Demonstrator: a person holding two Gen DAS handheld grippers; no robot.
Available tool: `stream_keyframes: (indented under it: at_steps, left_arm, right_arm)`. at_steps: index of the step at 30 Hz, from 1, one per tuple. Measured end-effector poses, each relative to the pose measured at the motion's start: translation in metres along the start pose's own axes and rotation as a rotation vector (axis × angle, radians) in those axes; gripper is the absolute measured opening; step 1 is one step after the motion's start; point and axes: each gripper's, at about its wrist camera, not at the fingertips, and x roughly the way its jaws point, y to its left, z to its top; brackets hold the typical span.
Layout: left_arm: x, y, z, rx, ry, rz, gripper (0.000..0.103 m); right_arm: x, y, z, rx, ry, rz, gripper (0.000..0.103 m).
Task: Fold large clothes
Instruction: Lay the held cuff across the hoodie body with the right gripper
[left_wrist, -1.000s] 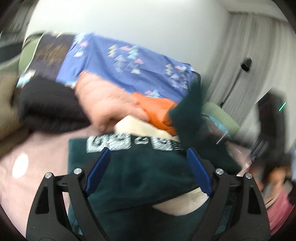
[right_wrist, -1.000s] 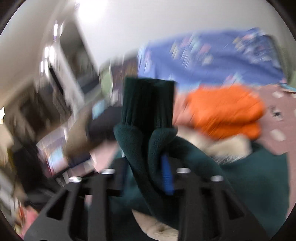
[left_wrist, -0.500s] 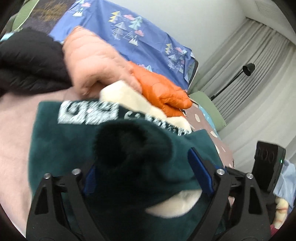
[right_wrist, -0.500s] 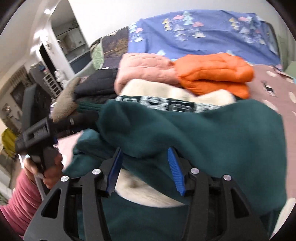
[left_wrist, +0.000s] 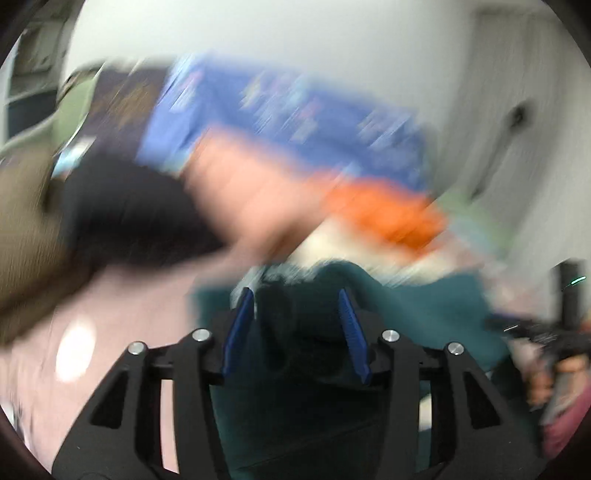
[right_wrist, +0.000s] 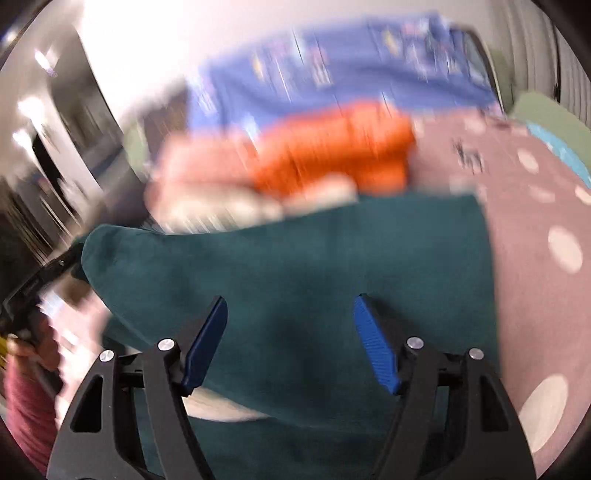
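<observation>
Teal fleece garment (right_wrist: 332, 258) motion-blurred, lower edge cut off, stacked jackets (right_wrist: 332, 155) smeared

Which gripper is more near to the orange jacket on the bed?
Cannot tell. The orange jacket lies beyond both. The left gripper has dark green fabric between its fingers; the right gripper hangs open over the green garment.

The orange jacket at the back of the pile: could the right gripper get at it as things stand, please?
Probably yes. The right gripper has just been opening and its pads clasp nothing. The orange jacket lies uncovered beyond the green garment, so it would only have to reach over that. Blur hides the details.
</observation>
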Motion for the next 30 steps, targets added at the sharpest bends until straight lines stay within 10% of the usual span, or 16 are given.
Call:
stream_keyframes:
  at_steps: [4, 10, 14, 17, 30]
  left_arm:
    - [-0.002, 0.038, -0.014, -0.185, 0.009, -0.041, 0.045]
    - [-0.064, -0.014, 0.032, -0.036, -0.178, -0.09, 0.059]
    - [-0.025, -0.087, 0.031, 0.129, -0.083, -0.162, 0.069]
    - [0.063, -0.104, -0.015, 0.211, 0.127, -0.039, 0.068]
    - [0.016, -0.11, -0.004, 0.216, 0.007, -0.132, 0.069]
  right_arm:
    - [-0.011, 0.021, -0.003, -0.107, -0.059, -0.077, 0.076]
    - [-0.038, 0.028, 0.025, -0.059, -0.161, 0.009, 0.076]
    - [0.003, 0.034, 0.017, -0.016, -0.015, -0.013, 0.076]
    - [0.03, 0.04, -0.009, -0.12, -0.067, -0.08, 0.076]
    - [-0.022, 0.029, 0.016, -0.102, -0.173, -0.064, 0.074]
